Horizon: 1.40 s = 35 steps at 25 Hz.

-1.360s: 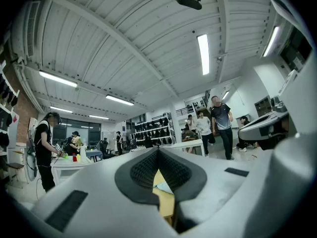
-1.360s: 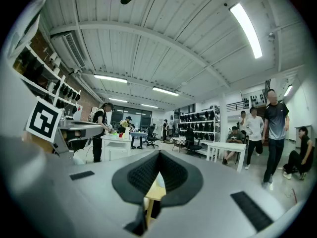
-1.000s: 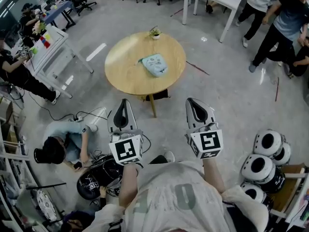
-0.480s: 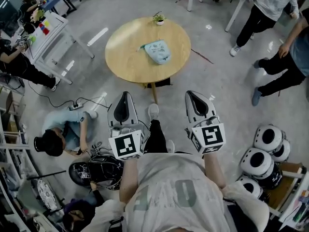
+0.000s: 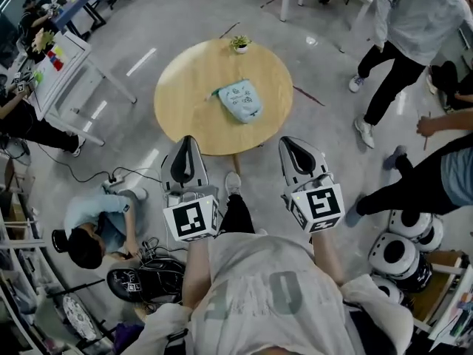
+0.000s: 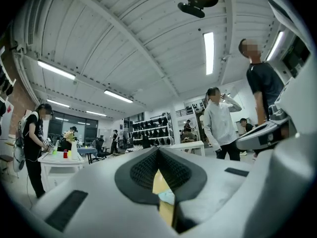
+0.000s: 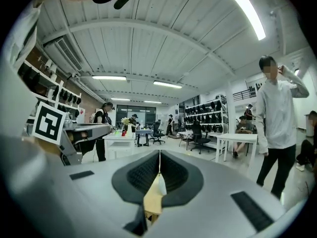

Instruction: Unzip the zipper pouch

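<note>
Zipper pouch (image 5: pixel 239 99): pale teal, lies flat on the round wooden table (image 5: pixel 191 87), right of centre; neither gripper touches it. Whether the zip is open is too small to tell.
Left gripper (image 5: pixel 185 142): jaws closed tip to tip, nothing between the pads; held about level at the table's near rim, short of the pouch.
Right gripper (image 5: pixel 290 143): jaws closed, empty; beside the left one, its tip just off the near rim, well apart from the pouch.
Potted plant (image 5: pixel 238 44): small, upright at the table's far edge.
Bystanders: one person crouching (image 5: pixel 94 228) on the floor at left; others standing at right.
</note>
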Motion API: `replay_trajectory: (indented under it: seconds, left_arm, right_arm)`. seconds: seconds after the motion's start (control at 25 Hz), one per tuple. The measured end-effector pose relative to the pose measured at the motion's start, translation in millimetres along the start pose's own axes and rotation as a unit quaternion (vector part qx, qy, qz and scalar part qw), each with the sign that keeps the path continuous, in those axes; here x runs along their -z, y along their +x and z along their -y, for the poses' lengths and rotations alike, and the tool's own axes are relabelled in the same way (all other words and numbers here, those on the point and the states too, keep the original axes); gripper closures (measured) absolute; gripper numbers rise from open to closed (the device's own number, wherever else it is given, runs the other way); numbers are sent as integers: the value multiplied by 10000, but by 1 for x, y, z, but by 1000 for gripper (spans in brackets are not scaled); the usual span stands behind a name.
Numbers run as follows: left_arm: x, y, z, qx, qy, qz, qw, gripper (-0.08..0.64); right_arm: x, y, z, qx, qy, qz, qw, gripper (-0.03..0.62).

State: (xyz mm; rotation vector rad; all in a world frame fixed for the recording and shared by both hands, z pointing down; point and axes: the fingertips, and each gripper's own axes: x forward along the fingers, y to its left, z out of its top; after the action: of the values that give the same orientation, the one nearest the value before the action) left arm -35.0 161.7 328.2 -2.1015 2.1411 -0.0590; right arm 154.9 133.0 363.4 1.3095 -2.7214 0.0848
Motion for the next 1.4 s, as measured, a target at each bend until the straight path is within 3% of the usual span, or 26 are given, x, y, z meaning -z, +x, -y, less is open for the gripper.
replay_trajectory:
  seconds: [0.64, 0.8, 1.0, 1.4]
  left_arm:
    - [18, 226, -105, 500, -199, -26, 9985, 532]
    - [29, 253, -119, 469, -373, -126, 9981, 532]
    - [46, 274, -116, 372, -343, -285, 9983, 532]
    - [41, 298, -118, 39, -231, -263, 9994, 532]
  right_arm:
    - [-49, 225, 53, 422, 417, -131, 9982, 561]
    - [-51, 255, 63, 516, 561, -178, 9969, 561]
    - [-47, 278, 78, 622, 412, -201, 9970, 561]
    - [-58, 317, 92, 246, 262, -15, 9994, 563]
